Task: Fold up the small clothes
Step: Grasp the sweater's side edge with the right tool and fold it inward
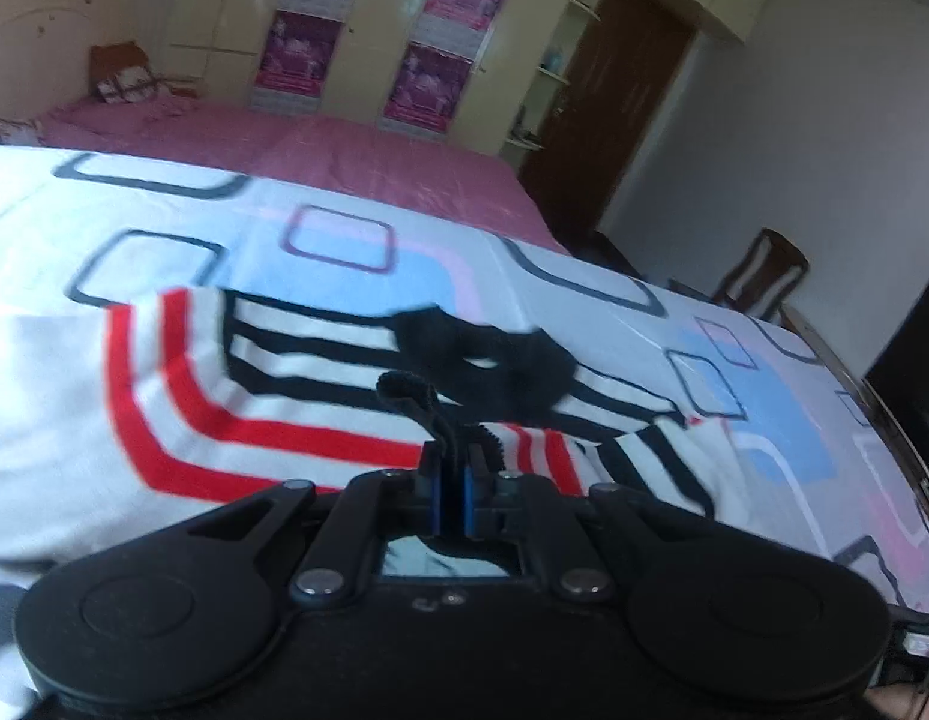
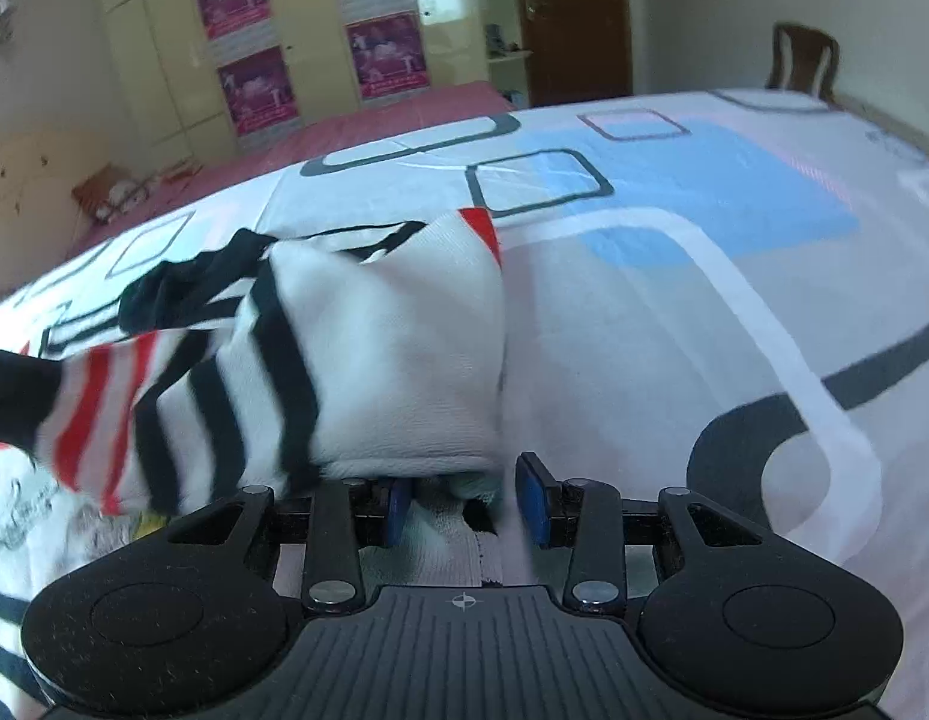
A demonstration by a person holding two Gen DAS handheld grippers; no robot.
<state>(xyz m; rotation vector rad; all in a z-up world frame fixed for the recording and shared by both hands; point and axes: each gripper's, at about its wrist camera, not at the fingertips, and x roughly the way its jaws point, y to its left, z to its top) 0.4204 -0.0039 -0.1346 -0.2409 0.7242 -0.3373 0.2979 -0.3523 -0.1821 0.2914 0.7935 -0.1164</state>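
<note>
Grippers number 2: left gripper (image 1: pixel 453 468) pinches 1 striped shirt (image 1: pixel 272 396), right gripper (image 2: pixel 464 507) spread around its hem.

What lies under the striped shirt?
Under the striped shirt is the patterned bedsheet, visible around it. Whatever lies beneath its folded layers is covered and cannot be seen.

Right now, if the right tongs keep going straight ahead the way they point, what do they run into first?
Most likely the folded white part of the striped shirt, bunched just ahead of the right tongs, slightly left of centre. Depth is hard to judge; further right lies only the bedsheet.
</note>
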